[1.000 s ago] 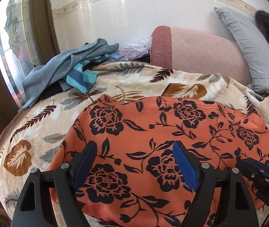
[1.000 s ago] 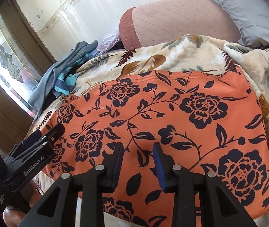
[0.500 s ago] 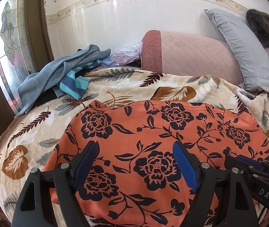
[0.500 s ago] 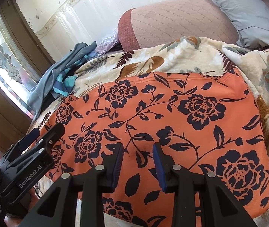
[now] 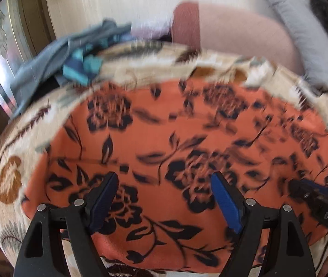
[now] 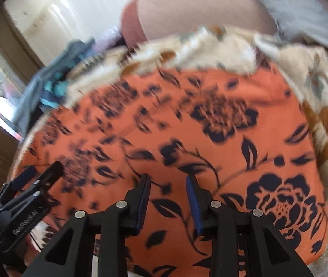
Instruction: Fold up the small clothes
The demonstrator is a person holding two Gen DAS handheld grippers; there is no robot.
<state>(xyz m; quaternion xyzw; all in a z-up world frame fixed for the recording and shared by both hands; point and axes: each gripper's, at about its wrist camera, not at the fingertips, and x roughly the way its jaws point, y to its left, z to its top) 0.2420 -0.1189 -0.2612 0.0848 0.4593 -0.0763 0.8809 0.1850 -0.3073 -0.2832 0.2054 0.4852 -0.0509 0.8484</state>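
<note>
Here the orange floral garment (image 5: pixel 187 138) lies flat on the leaf-print blanket (image 5: pixel 14 161); left tongs (image 5: pixel 165 184) gape wide, right tongs (image 6: pixel 168 184) stand narrower, both above it, holding nothing.

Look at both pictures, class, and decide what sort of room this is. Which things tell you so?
Most likely a bedroom in a home. A leaf-patterned blanket covers what looks like a bed, a grey pillow leans against the wall, and an orange floral garment lies spread out for folding.

A home bedroom: blanketed bed (image 5: pixel 141 69), pillow (image 5: pixel 302 46), clothes heap (image 5: pixel 48 62)
</note>
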